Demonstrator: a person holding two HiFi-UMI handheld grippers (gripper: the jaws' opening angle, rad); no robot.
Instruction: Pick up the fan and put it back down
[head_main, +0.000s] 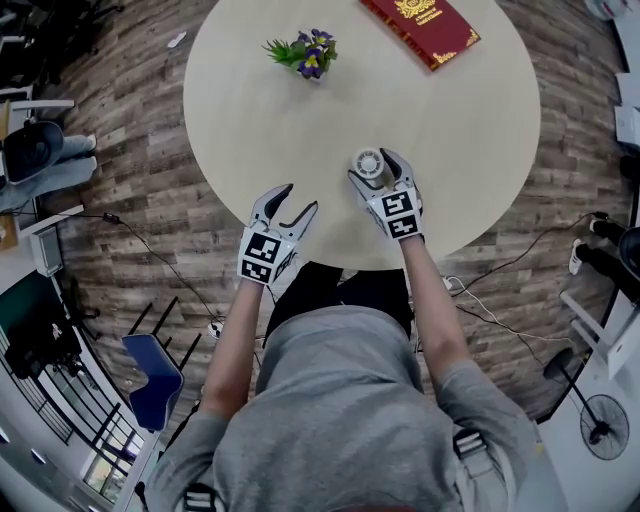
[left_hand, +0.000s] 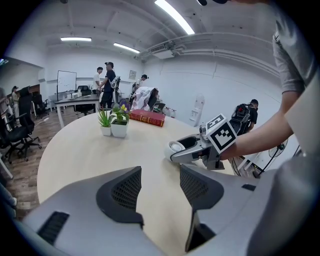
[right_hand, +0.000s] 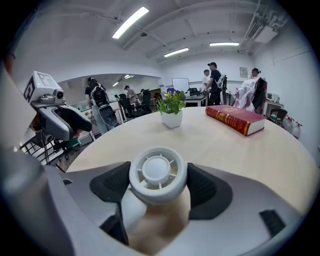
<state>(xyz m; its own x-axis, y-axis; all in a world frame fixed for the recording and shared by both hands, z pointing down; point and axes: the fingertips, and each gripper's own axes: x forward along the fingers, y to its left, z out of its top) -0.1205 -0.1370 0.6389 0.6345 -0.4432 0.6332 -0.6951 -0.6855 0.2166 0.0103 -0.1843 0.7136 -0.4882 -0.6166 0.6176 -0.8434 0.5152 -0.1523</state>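
Nearest me, at the near edge of the round table (head_main: 450, 120), I have the left gripper (head_main: 300, 197). Its jaws are spread and nothing but bare tabletop shows between them.

Just beyond it and to its right is the right gripper (head_main: 372, 165). Its two dark pads press on either side of the small white fan (right_hand: 158, 172), so I have it pinched, its round grille facing up. The fan (head_main: 369, 162) sits a little in from the near edge, low at the tabletop, and I cannot tell whether its base touches the wood.

Further in, left of centre, a small potted plant (head_main: 308, 55) stands upright, well apart from both grippers. Farthest off, a red book (head_main: 420, 28) lies flat at the far edge.
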